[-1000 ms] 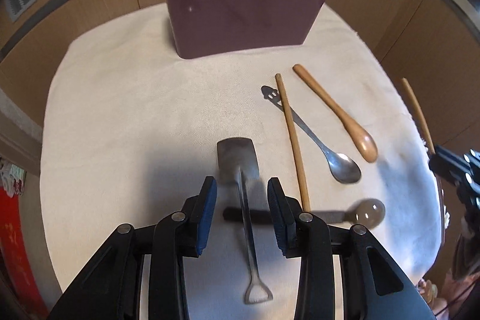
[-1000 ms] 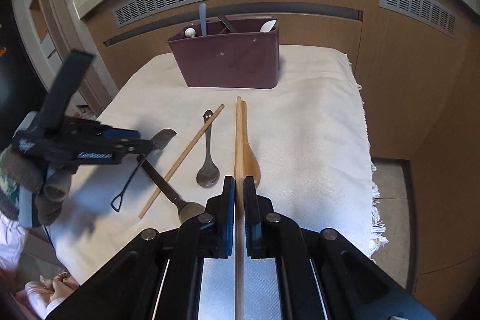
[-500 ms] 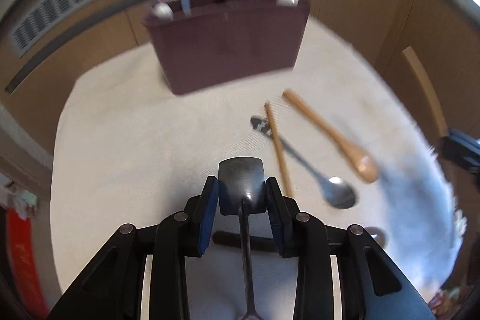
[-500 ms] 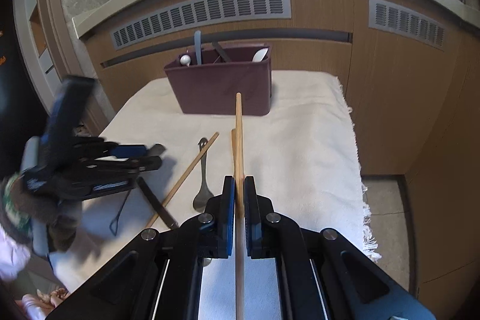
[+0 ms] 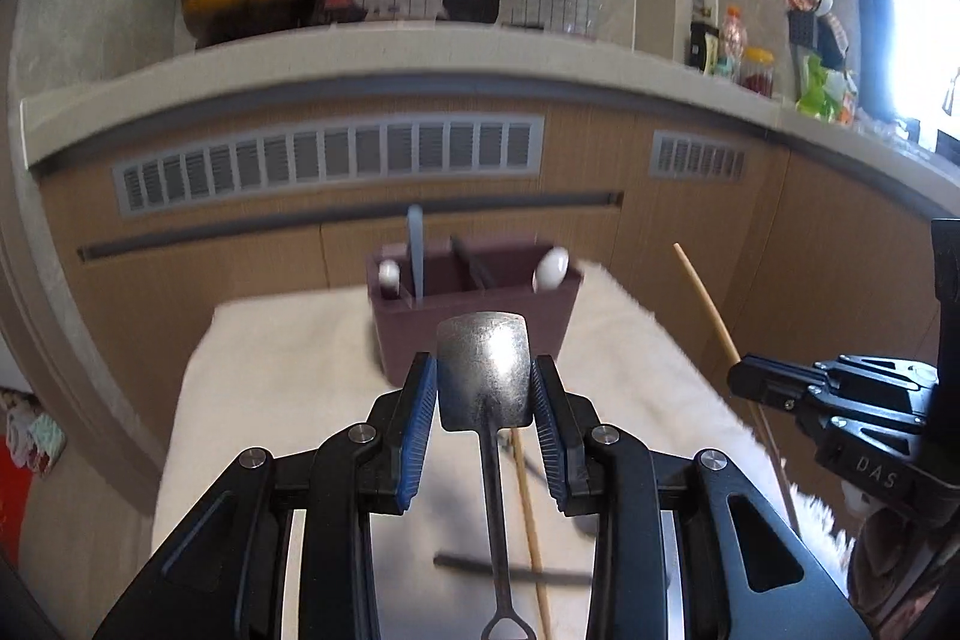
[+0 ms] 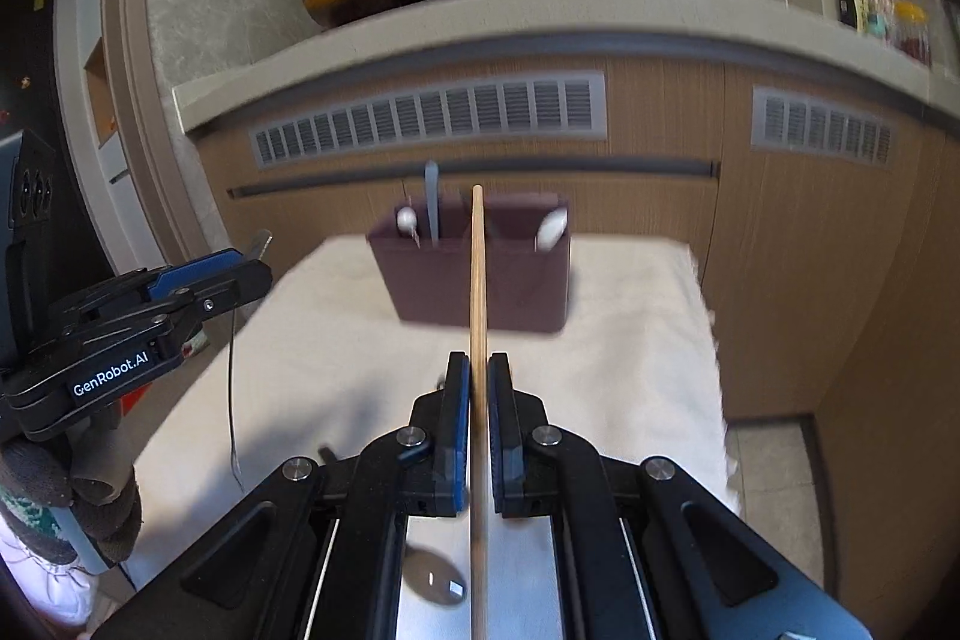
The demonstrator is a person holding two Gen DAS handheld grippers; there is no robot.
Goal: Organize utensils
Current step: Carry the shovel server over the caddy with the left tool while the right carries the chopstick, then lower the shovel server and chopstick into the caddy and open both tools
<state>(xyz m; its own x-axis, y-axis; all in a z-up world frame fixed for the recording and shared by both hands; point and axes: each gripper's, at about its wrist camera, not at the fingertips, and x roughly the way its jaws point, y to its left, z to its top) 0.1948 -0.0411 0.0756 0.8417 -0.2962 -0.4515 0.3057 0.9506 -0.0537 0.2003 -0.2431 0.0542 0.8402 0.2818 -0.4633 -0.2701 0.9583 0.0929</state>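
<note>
My left gripper is shut on a small metal shovel-shaped spatula, blade pointing at the maroon utensil holder, handle hanging down. My right gripper is shut on a long wooden chopstick that points up toward the holder. Both are lifted above the white cloth. The holder has several utensils in it, among them two white spoons and a pale blue handle. The right gripper also shows in the left wrist view, and the left gripper in the right wrist view.
A second wooden chopstick and a dark-handled utensil lie on the cloth below my left gripper. A spoon bowl shows under my right gripper. Wooden cabinet fronts with vents stand behind the table. The cloth's right edge drops to the floor.
My left gripper closed on the spatula and lifted it off the cloth. My right gripper raised the chopstick. Both tilted up to face the holder.
</note>
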